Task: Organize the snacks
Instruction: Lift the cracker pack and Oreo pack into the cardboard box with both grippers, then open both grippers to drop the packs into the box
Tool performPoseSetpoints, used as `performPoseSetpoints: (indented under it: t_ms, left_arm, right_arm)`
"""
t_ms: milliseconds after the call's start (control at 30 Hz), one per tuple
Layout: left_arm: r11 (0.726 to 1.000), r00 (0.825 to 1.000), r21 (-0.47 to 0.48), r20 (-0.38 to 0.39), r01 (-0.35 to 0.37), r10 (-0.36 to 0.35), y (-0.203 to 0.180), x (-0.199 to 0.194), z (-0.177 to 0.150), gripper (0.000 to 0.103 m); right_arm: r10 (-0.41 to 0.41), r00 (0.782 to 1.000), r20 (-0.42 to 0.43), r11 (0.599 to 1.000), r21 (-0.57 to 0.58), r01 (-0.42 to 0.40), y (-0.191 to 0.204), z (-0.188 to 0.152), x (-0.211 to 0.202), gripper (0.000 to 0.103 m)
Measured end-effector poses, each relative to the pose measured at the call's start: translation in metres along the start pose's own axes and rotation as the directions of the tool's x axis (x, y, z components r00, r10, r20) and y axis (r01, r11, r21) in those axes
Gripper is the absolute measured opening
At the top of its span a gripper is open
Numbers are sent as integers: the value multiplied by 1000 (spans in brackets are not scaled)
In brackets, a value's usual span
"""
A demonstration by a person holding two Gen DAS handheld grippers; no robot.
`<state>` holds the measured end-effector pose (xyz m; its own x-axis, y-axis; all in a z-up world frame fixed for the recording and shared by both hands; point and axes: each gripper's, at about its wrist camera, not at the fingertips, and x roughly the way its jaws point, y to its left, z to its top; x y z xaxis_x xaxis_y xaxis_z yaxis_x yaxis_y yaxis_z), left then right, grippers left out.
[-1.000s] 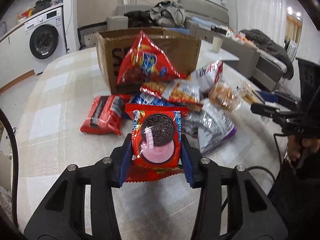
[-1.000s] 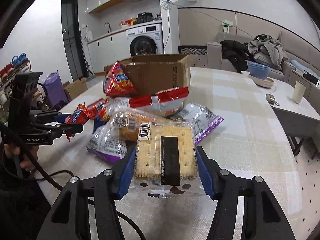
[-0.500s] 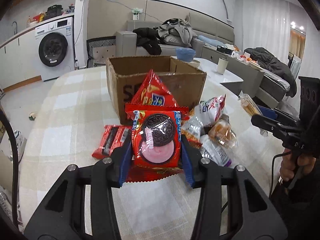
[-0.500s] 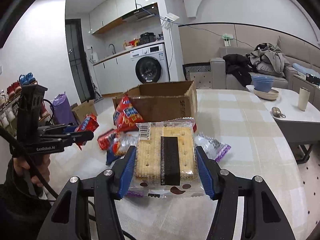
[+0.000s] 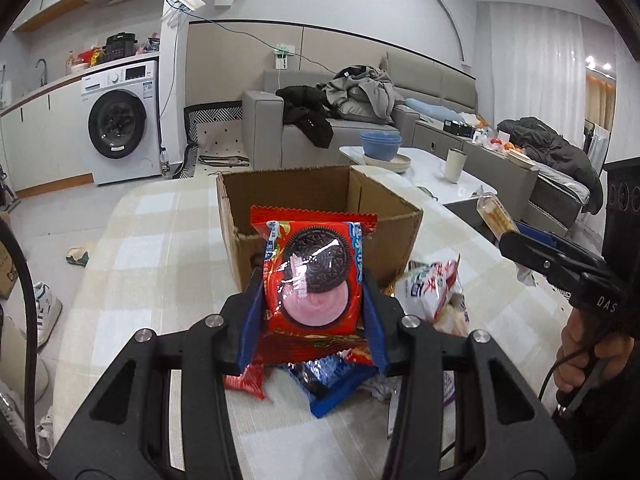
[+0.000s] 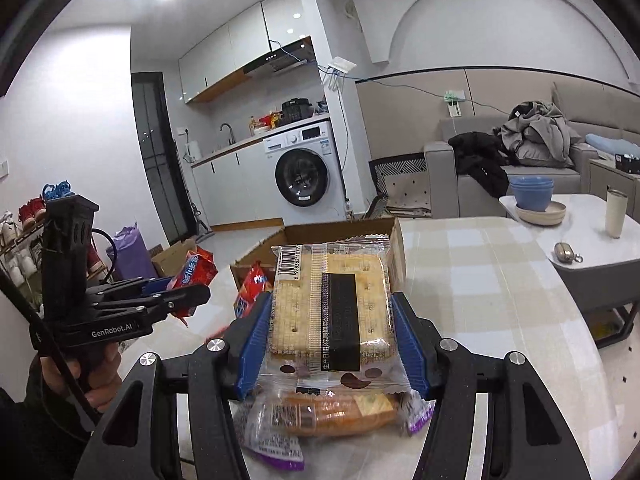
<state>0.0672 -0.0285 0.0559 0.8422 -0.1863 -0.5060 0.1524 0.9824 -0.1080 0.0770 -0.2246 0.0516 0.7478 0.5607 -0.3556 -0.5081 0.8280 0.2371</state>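
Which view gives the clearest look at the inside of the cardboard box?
The left wrist view: the cardboard box faces the camera, open top and inner walls visible. In the right wrist view the cracker pack hides most of the box; only its rim shows.

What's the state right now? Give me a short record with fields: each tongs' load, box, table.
left tongs: shut on red Oreo packet, held above the table
right tongs: shut on cracker packet, also lifted
cardboard box: open, beyond both packets
table: loose snack packets lie beneath the tongs
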Motion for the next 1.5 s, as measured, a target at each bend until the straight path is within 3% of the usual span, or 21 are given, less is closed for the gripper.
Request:
performPoseSetpoints:
  t_ms: [433, 1500]
  left_arm:
    - [999, 999, -12, 30, -35, 35, 5, 18, 41, 41]
    - [995, 993, -4, -66, -101, 100, 28, 136, 80, 41]
  right_arm:
    - [36, 998, 56, 999, -9, -35, 8, 46, 21, 59]
    - [34, 996, -78, 999, -3, -34, -1, 58, 121, 59]
